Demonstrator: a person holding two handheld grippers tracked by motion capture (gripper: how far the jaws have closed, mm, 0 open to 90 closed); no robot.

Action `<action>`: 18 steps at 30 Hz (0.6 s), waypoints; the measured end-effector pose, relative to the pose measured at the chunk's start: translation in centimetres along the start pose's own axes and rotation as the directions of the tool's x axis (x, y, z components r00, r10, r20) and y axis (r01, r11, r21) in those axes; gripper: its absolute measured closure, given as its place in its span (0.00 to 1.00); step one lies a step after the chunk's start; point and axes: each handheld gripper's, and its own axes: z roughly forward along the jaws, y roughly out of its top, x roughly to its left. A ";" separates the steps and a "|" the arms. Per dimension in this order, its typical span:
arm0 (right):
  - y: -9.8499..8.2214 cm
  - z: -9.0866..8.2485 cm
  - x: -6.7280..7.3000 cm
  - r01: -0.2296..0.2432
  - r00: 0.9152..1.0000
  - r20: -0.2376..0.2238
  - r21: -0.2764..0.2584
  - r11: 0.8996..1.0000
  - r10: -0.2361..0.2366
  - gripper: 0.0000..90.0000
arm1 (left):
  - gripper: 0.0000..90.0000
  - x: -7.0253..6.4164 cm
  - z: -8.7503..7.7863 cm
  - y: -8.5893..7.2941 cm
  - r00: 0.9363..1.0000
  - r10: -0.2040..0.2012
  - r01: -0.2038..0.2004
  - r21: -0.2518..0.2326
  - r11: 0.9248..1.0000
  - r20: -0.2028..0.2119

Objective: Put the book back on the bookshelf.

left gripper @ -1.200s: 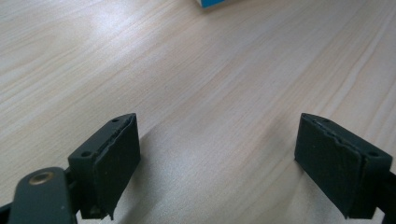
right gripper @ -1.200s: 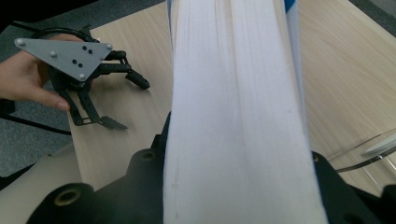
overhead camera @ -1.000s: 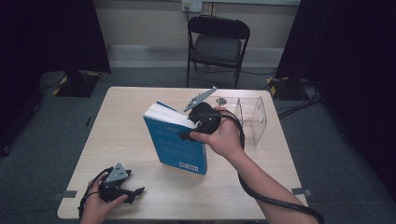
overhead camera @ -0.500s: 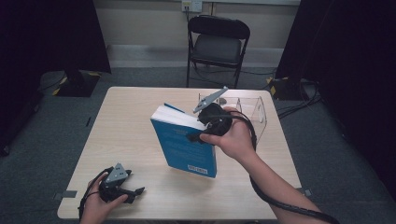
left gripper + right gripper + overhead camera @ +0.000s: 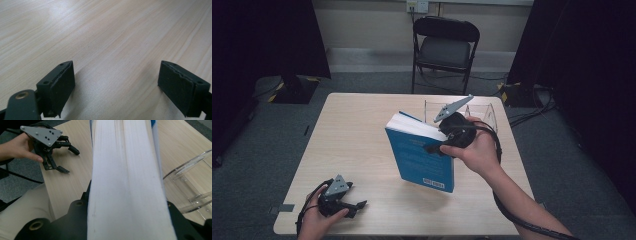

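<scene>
Where held, blue book point(image 5: 422, 157) shows unreadable print.

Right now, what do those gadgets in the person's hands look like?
Each is a black hand-held tool. The left tongs carry a grey three-cornered plate with small dark holes on top, and end in two blocky black pads. The right tongs bear the same grey plate. A black cable trails from each. The forearms are bare, no sleeves in sight.
</scene>
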 end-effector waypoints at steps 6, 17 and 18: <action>-0.4 -1.0 -0.1 -0.009 1.000 0.001 0.004 1.000 0.009 0.70 | 0.15 0.0 0.0 0.0 1.000 0.000 0.000 0.000 1.000 0.000; -1.8 -2.5 -0.5 -0.029 1.000 0.004 0.006 1.000 0.029 0.70 | 0.15 0.0 0.0 0.0 1.000 0.000 0.000 0.000 1.000 0.000; -1.9 -2.7 -0.6 -0.029 1.000 0.002 0.003 1.000 0.029 0.70 | 0.15 0.0 0.0 0.0 1.000 0.000 0.000 0.000 1.000 0.000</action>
